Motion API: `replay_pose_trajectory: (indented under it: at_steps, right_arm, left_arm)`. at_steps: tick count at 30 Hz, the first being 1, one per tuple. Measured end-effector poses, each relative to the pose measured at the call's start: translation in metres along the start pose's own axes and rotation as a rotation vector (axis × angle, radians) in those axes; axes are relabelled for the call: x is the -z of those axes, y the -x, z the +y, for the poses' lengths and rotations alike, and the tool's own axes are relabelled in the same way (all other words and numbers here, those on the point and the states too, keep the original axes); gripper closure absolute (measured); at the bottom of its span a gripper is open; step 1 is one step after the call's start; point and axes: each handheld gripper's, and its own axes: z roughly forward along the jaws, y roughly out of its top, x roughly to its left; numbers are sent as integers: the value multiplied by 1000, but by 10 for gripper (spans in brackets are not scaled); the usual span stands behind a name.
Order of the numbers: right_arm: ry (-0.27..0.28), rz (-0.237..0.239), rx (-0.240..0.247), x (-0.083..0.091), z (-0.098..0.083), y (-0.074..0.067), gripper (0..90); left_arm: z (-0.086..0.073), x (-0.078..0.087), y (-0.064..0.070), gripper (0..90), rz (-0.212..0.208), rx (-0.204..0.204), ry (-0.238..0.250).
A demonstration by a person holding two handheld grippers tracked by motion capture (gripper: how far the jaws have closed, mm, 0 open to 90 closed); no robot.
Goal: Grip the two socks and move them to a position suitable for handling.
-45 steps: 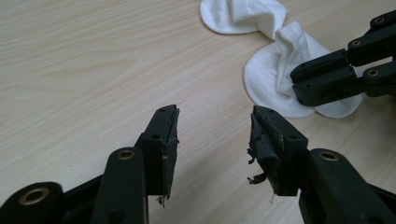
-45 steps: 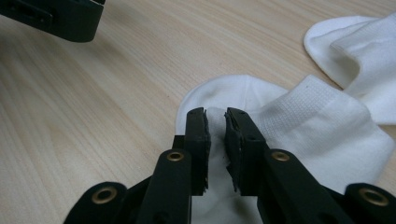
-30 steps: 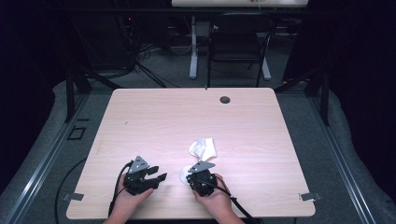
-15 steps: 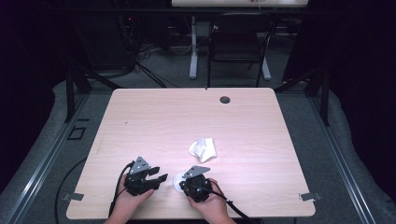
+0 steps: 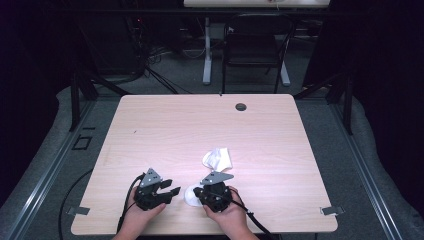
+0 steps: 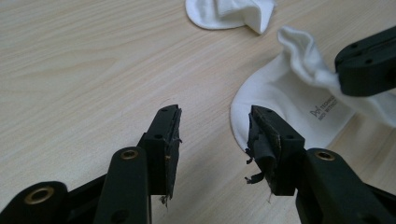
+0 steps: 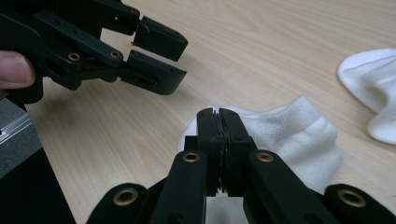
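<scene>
The pale wood-grain rectangular table [image 5: 165, 125] carries everything, with a small dark round grommet [image 5: 241, 106] near its far edge; on its near half lie two white cotton ankle socks; the crumpled sock [image 5: 218, 158] sits alone toward the middle, well clear of both hands; the second sock [image 5: 190, 195], flatter and printed with small dark lettering in the left gripper view [image 6: 289, 112], lies close to the near edge, between the two tools. The right gripper [image 5: 204, 193], held in the person's right hand [image 5: 227, 214], has its black jaws pressed together on the edge of this nearer sock [image 7: 289, 135], the fabric bunching just beyond the tips; in the right gripper view its jaws [image 7: 218, 116] leave no gap. The left gripper [image 5: 170, 191], held in the left hand [image 5: 140, 212], rests just beside the sock's rounded end; its jaws stand moderately apart over bare wood, gripping nothing, one tip at the sock's edge.
</scene>
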Motion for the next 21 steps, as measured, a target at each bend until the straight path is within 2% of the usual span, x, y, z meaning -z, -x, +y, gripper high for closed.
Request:
replay_pose_trajectory:
  at_steps: [11,21]
  right_arm:
    - [21,-41,-4,30,-3,17,885]
    - [13,-72,-27,43,-13,32,884]
  left_arm:
    - [0,0,2,545,-2,-2,-3]
    - [0,-2,2,545,-2,-4,-1]
